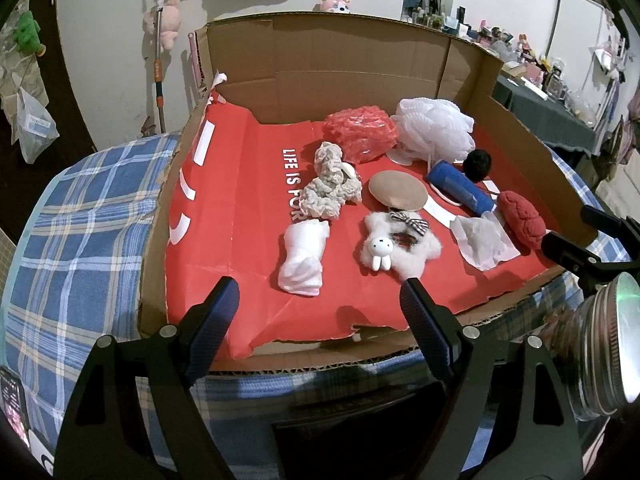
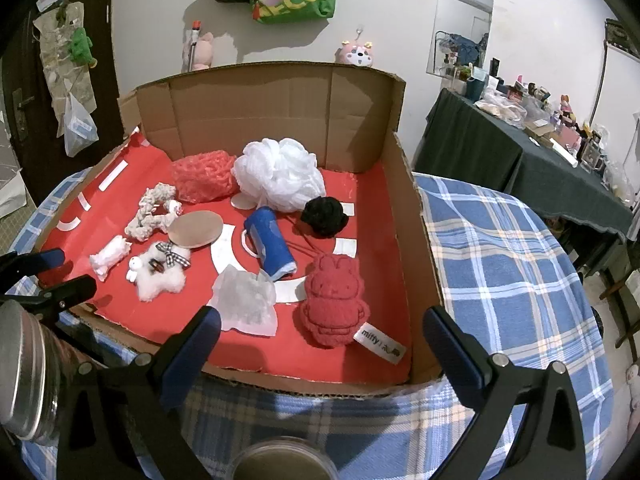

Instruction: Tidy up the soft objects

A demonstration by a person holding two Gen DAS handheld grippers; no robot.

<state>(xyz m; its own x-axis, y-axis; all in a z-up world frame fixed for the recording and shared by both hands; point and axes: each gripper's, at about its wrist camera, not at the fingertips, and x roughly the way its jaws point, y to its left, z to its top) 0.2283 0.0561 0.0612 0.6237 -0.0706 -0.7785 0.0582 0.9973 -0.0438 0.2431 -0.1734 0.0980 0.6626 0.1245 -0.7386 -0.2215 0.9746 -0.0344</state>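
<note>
Soft objects (image 1: 320, 196) crowd right; bare red liner (image 1: 232, 216) by left cardboard wall (image 1: 176, 184).

Your right gripper (image 2: 320, 344) hangs wide open and empty over the near edge of the cardboard box (image 2: 416, 240). Just ahead of its left finger lies a crumpled white tissue (image 2: 246, 300); ahead and between the fingers sits the red knitted toy (image 2: 334, 300), touching neither finger. Beyond them you see the blue roll (image 2: 272, 246), the black pom-pom (image 2: 324, 216) and the white mesh pouf (image 2: 280, 174). Far to the left, the left gripper (image 2: 52, 276) reaches in over the box edge.
</note>
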